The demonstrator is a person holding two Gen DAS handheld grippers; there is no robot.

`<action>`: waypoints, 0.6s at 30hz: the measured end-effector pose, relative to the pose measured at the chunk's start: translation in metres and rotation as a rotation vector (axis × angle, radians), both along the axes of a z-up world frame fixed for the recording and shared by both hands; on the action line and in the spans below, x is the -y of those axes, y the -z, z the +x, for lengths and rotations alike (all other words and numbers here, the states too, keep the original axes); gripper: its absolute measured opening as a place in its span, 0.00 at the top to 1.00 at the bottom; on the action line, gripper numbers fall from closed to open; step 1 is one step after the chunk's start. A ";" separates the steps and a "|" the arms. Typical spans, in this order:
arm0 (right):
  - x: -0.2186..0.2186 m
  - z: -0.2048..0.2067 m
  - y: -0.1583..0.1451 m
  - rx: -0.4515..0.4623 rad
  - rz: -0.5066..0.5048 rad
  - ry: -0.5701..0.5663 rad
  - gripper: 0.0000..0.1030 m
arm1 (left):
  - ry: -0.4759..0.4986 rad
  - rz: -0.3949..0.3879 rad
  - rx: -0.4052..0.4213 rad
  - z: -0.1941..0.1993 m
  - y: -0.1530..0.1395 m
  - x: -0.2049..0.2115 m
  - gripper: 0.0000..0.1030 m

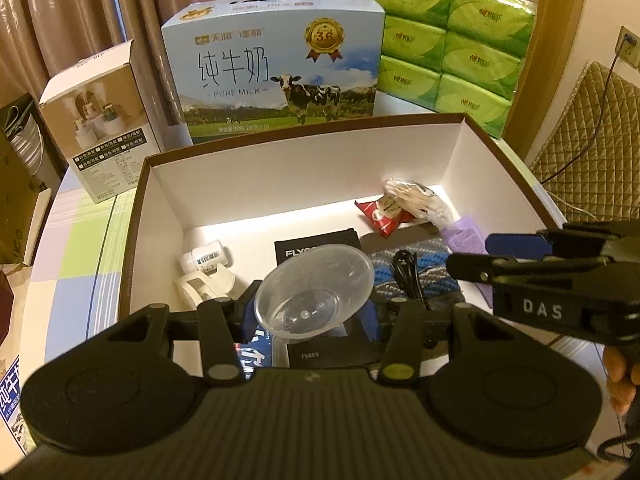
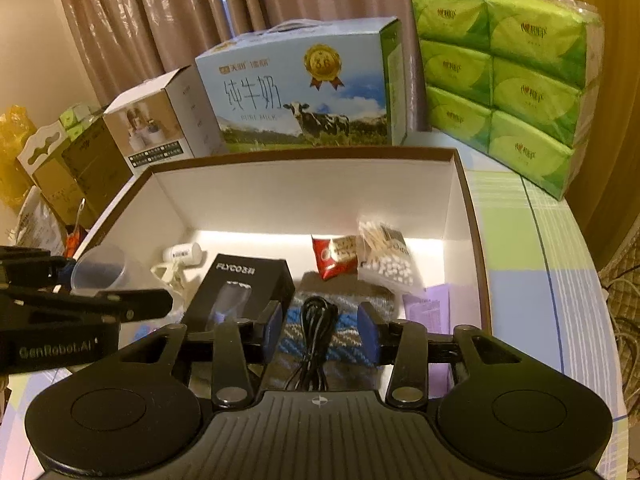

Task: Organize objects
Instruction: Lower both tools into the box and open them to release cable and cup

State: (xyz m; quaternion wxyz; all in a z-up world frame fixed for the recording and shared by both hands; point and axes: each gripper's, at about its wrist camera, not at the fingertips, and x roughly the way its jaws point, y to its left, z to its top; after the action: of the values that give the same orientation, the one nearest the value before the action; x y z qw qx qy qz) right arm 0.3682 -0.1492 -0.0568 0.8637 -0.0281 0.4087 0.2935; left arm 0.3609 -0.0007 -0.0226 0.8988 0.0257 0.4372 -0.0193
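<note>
The clear round plastic bowl is pinched by the left gripper above the brown-rimmed white cardboard box, not yet set down. The right gripper hangs with jaws apart and nothing held, over a coiled black cable already lying inside. Judging by the filled box, sorting is well along; the bowl remains.

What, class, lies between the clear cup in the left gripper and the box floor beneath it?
The clear cup, held in the left gripper, hangs over the black Flyco box lying on the box floor; open floor shows behind.
</note>
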 end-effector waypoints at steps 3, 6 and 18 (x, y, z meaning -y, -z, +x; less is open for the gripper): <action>0.002 0.001 0.003 -0.011 -0.002 0.003 0.61 | -0.002 0.004 -0.005 0.005 0.003 -0.001 0.58; 0.003 0.001 0.004 -0.016 -0.003 0.001 0.61 | -0.008 0.009 -0.010 0.010 0.005 -0.001 0.45; 0.006 -0.005 0.000 -0.013 0.008 -0.005 0.40 | -0.071 0.015 -0.028 0.009 0.003 -0.017 0.20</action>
State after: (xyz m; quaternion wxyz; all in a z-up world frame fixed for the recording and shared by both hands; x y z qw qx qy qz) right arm 0.3631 -0.1551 -0.0571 0.8603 -0.0236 0.4132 0.2975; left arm 0.3699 0.0162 -0.0260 0.8924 0.0169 0.4506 0.0154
